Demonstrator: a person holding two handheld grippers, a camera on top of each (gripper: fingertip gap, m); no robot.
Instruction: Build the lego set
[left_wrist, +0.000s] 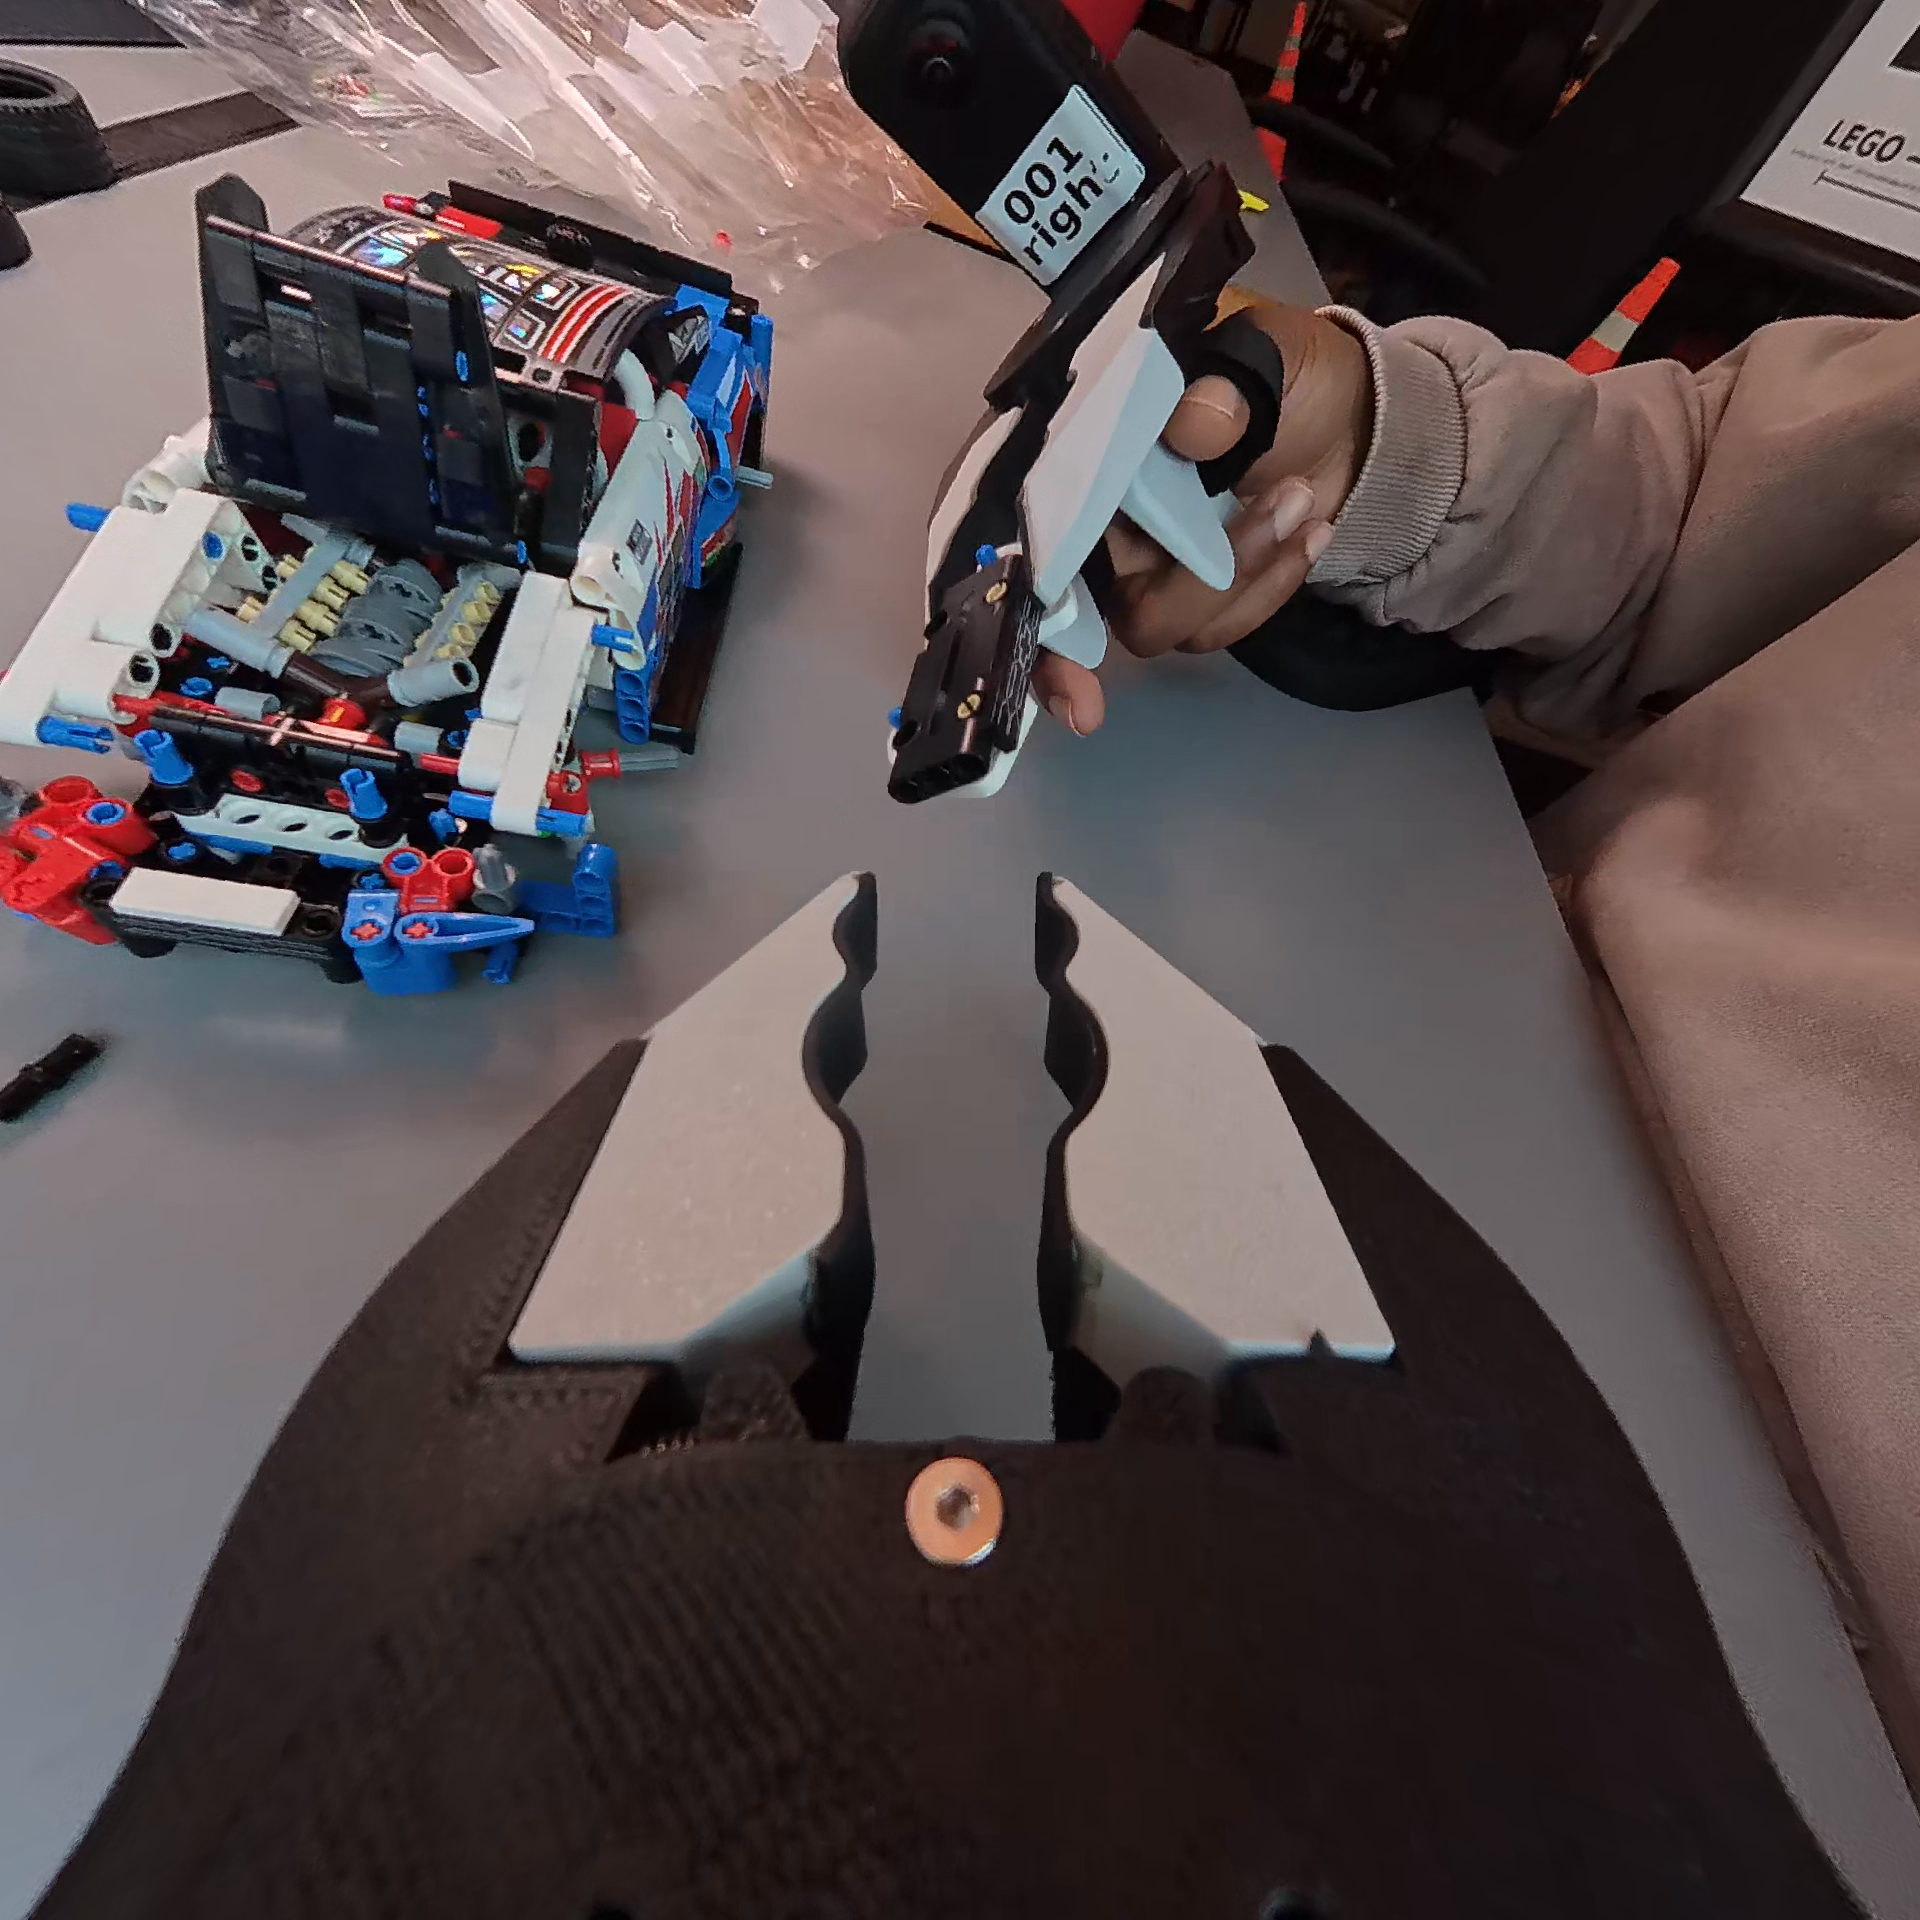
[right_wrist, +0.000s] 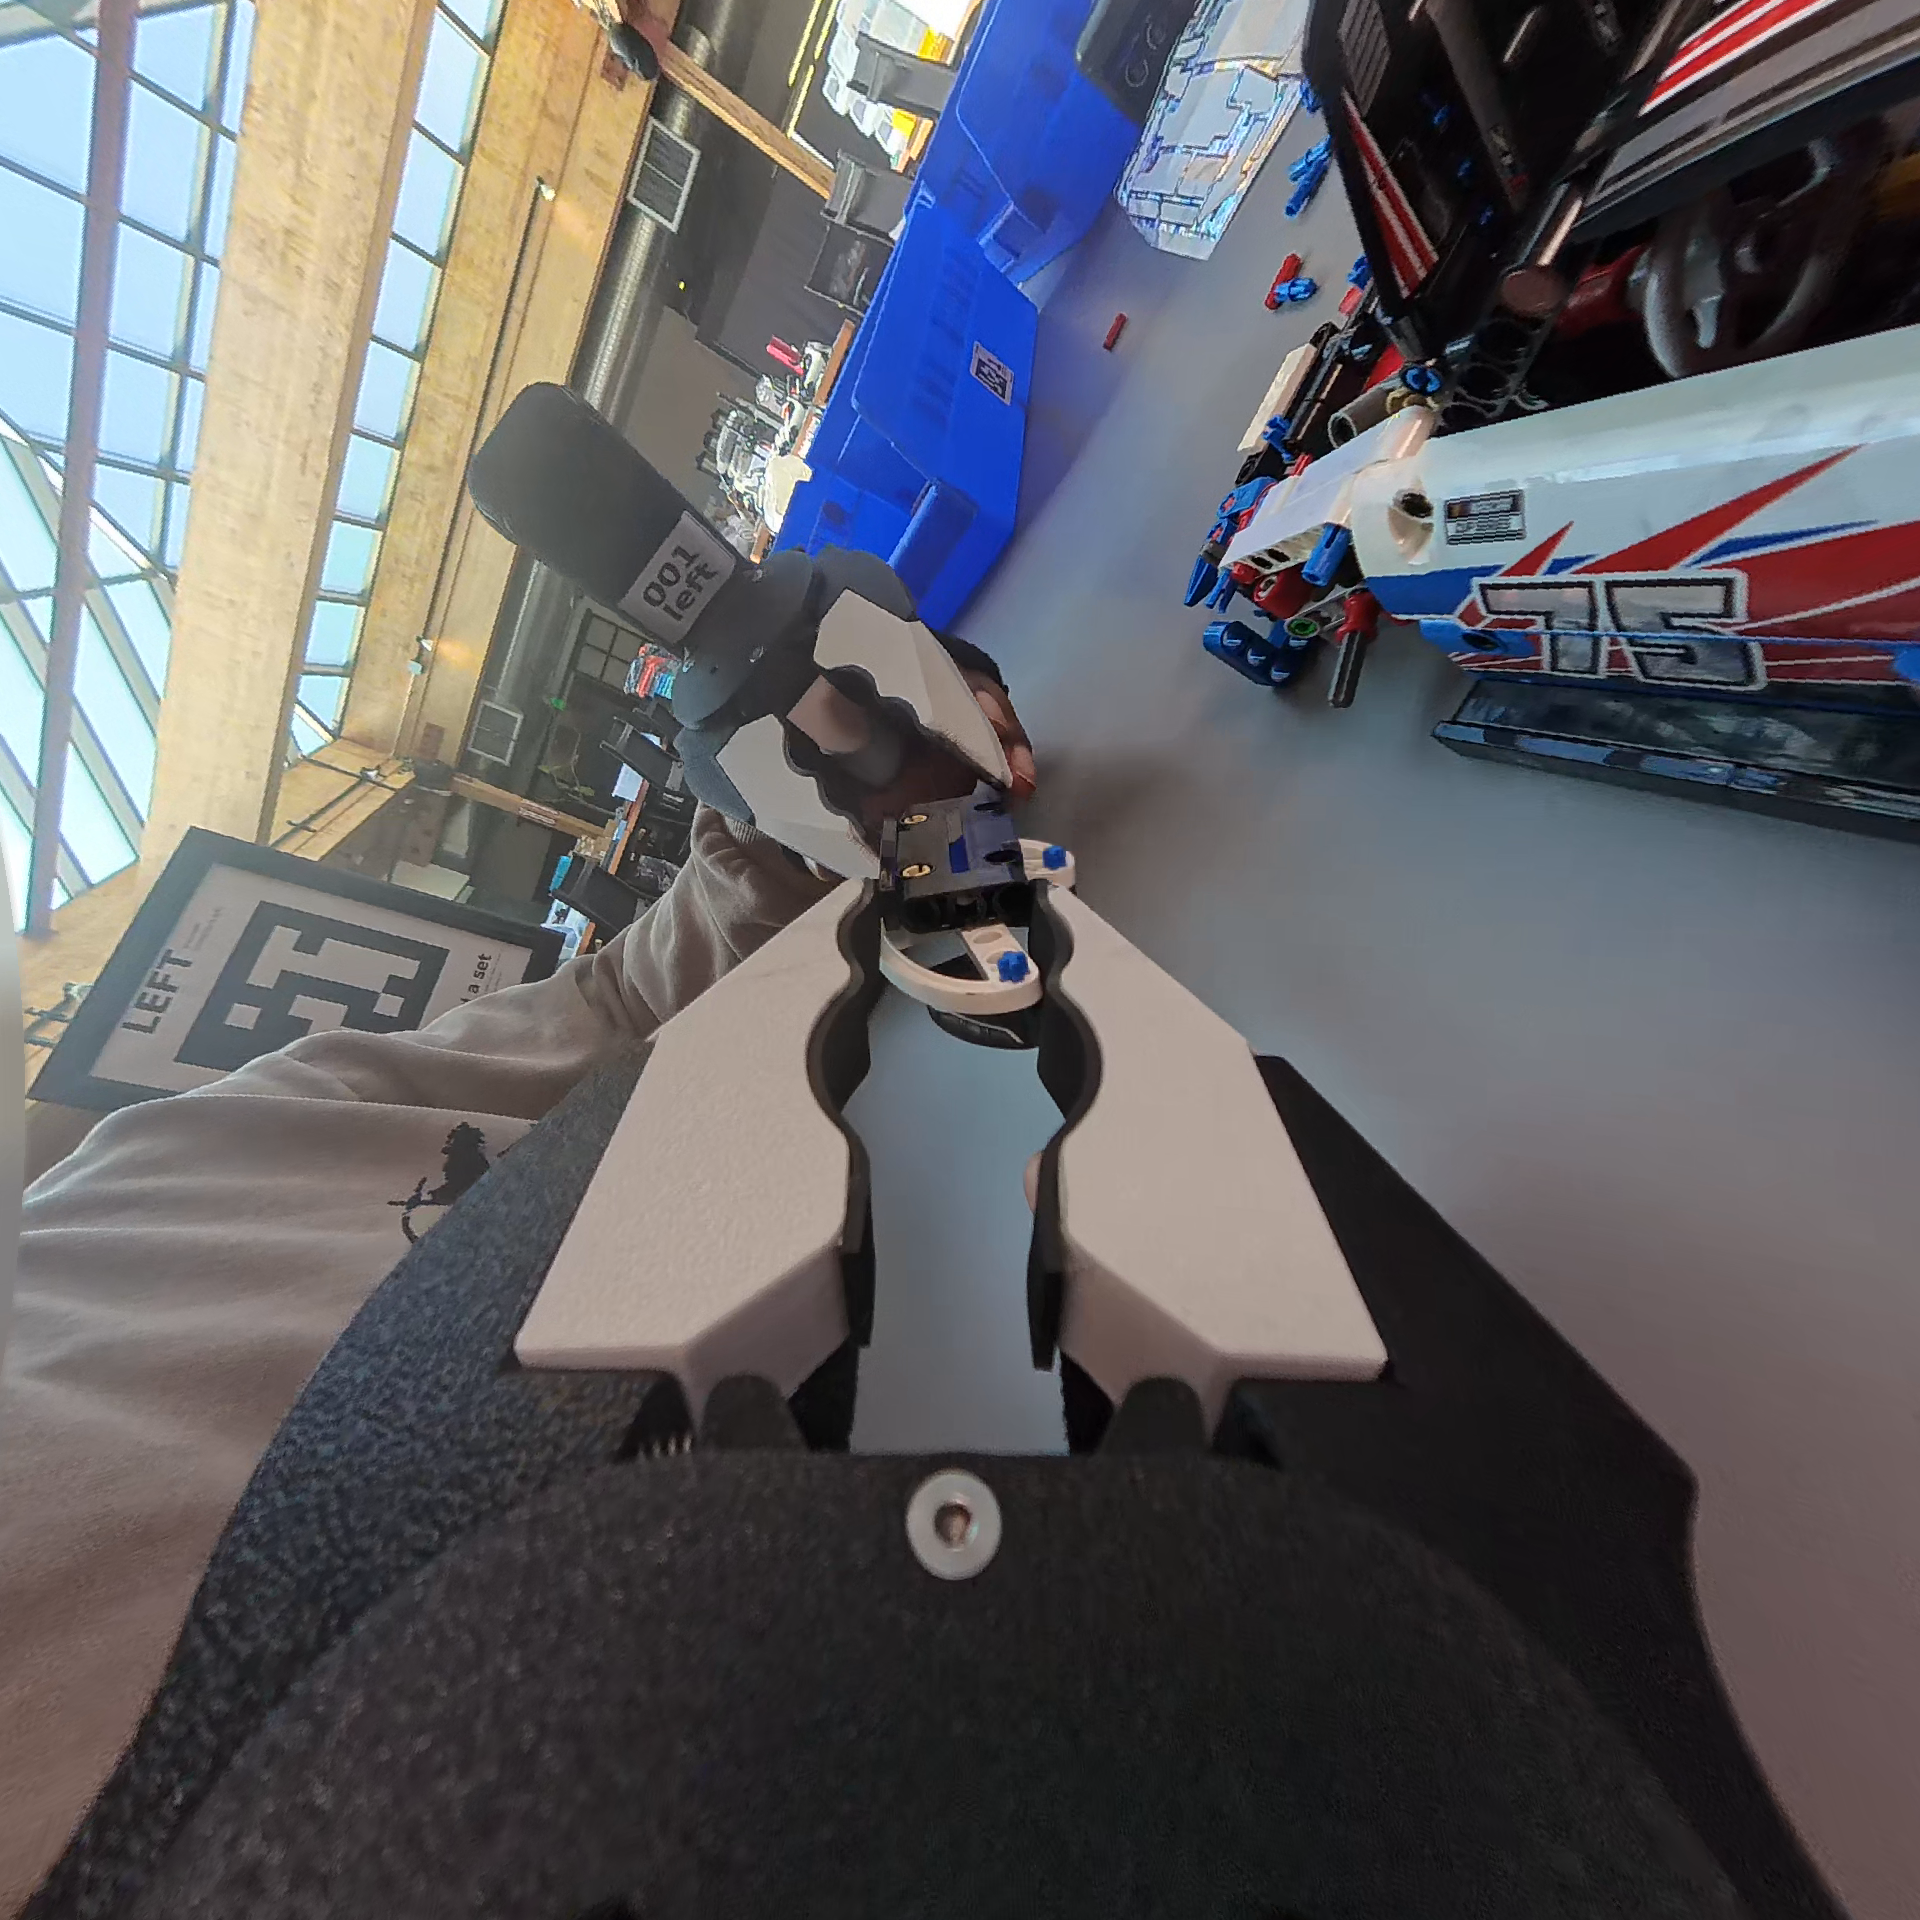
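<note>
The lego car (left_wrist: 395, 582) stands on the grey desk (left_wrist: 1195, 935), far left of the left gripper (left_wrist: 956, 894), well apart from it. Its body looks largely built: white side panels with red and blue striping, a black rear panel raised over an exposed engine, and open blue, red and black framework at the near end that seems unfinished. A small black piece (left_wrist: 47, 1075) lies loose on the desk near the left edge, and a crinkled clear bag (left_wrist: 582, 94) sits beyond the car, so some parts are probably left to fit.

The left gripper's jaws are released, with bare desk between them. The right gripper (right_wrist: 956, 914) grasps a small black-and-white sub-assembly (right_wrist: 961, 899) with blue pins, held above the desk to the right of the car; it is likely the next section to attach.

Writing shows on white stickers on both gripper bodies, on the car's side panel and on a framed sign (right_wrist: 281, 977).
</note>
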